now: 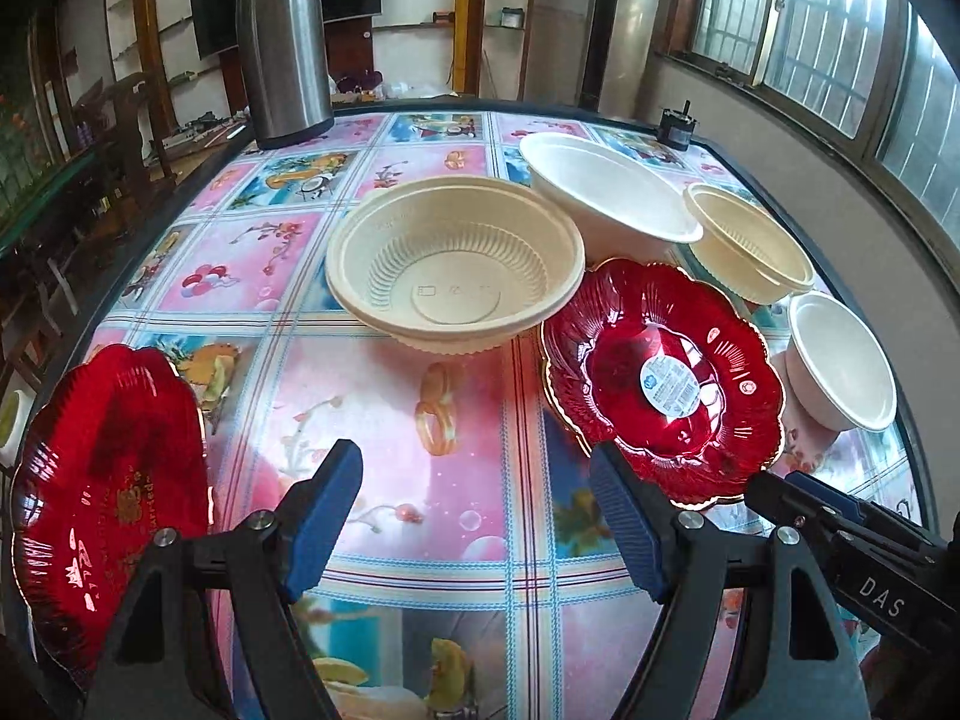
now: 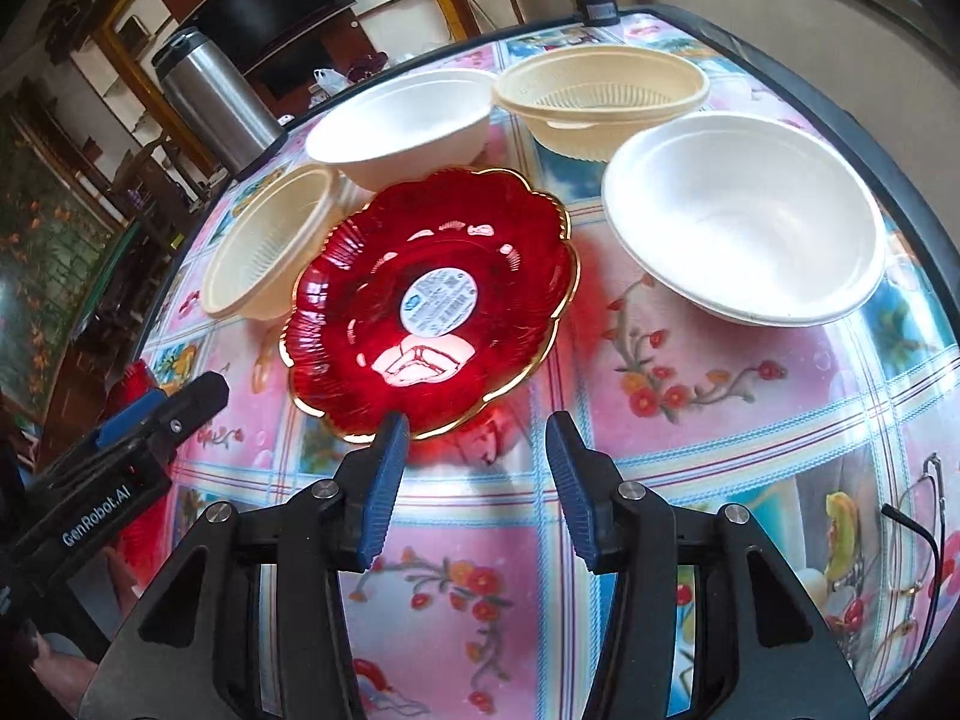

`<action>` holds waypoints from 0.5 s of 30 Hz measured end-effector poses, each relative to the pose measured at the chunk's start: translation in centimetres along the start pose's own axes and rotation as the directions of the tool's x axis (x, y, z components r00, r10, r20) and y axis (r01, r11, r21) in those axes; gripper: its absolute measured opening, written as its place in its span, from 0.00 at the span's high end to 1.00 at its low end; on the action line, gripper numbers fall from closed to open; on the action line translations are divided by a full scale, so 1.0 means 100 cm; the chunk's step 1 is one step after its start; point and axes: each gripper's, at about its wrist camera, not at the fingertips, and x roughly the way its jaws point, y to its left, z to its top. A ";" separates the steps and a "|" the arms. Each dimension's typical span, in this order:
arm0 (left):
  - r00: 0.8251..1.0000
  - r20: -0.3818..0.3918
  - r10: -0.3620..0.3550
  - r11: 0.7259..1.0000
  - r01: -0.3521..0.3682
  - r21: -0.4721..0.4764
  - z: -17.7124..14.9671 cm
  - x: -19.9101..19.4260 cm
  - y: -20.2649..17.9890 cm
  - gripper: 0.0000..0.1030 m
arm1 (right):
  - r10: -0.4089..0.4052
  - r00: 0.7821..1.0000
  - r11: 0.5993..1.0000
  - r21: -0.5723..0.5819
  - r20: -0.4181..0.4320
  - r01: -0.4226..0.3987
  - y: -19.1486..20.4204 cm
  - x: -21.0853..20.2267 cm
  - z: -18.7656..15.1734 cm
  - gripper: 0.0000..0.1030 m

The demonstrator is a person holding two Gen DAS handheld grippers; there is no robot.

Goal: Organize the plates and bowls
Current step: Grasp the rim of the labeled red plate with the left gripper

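Note:
A red scalloped plate with a round white label (image 1: 663,381) (image 2: 432,306) lies on the table. A second red plate (image 1: 108,498) lies at the near left edge. Two ribbed cream bowls (image 1: 456,264) (image 1: 750,243) and two smooth white bowls (image 1: 606,192) (image 1: 840,360) stand around the labelled plate; the right wrist view shows the same bowls (image 2: 270,246) (image 2: 600,99) (image 2: 402,126) (image 2: 744,219). My left gripper (image 1: 477,513) is open and empty above the cloth. My right gripper (image 2: 477,483) is open and empty just short of the labelled plate's near rim.
A steel thermos (image 1: 282,42) stands at the table's far left corner. A small black object (image 1: 675,126) sits at the far edge. Eyeglasses (image 2: 918,534) lie at the table's right side. The table (image 1: 384,390) has a floral plastic cloth and a dark rim.

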 end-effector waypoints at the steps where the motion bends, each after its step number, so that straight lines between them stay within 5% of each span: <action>1: 1.000 -0.002 0.005 1.000 -0.005 0.005 0.001 0.003 -0.003 0.24 | 0.014 1.000 1.000 0.006 -0.005 -0.014 -0.002 0.003 0.003 0.54; 15: 0.999 -0.038 -0.004 1.000 0.004 -0.001 0.015 0.030 -0.024 0.24 | -0.009 1.000 1.000 -0.011 -0.009 0.009 -0.010 0.030 0.056 0.54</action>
